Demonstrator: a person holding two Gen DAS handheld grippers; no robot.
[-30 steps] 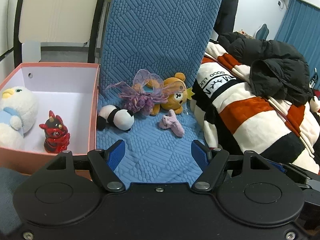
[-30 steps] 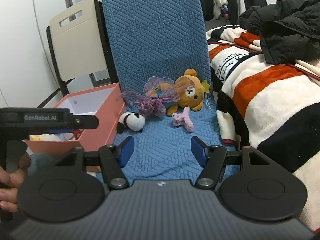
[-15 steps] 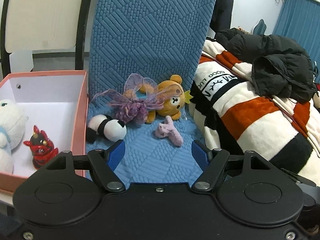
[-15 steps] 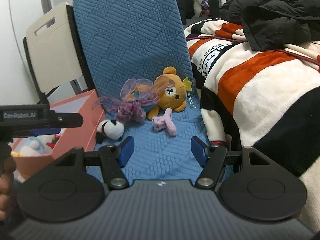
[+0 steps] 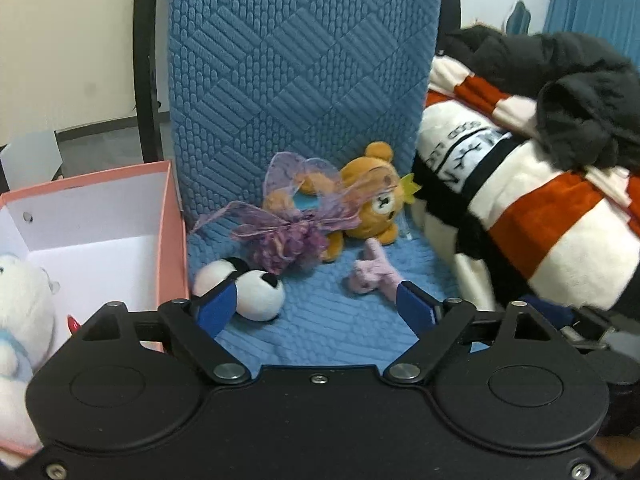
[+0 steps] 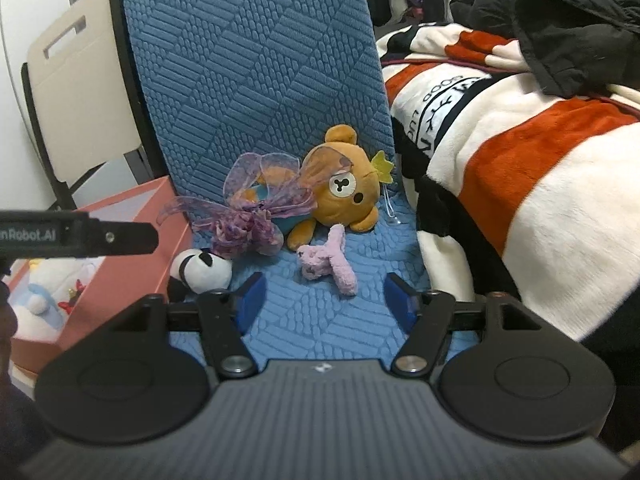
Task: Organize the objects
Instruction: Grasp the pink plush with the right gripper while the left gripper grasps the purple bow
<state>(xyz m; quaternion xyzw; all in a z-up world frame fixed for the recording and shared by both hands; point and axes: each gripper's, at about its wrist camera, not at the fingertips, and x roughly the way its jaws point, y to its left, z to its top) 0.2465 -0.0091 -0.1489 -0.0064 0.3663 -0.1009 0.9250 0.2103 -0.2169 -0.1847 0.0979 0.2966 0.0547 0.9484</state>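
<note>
Hovering empty, jaws spread, the left gripper [image 5: 316,308] and right gripper [image 6: 322,300] are aimed mid-frame at four soft toys [image 6: 328,260] unsorted; two are boxed in the pink cardboard box [image 5: 176,240] lower left.

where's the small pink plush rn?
Small pink plush lies on the blue cushion, centre of both views, just in front of the orange bear, right of the panda.

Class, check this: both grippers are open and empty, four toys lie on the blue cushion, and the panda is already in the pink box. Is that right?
Not quite. The panda lies on the cushion, beside the box, as the right wrist view shows. Both the left gripper and the right gripper are open and empty.
</note>
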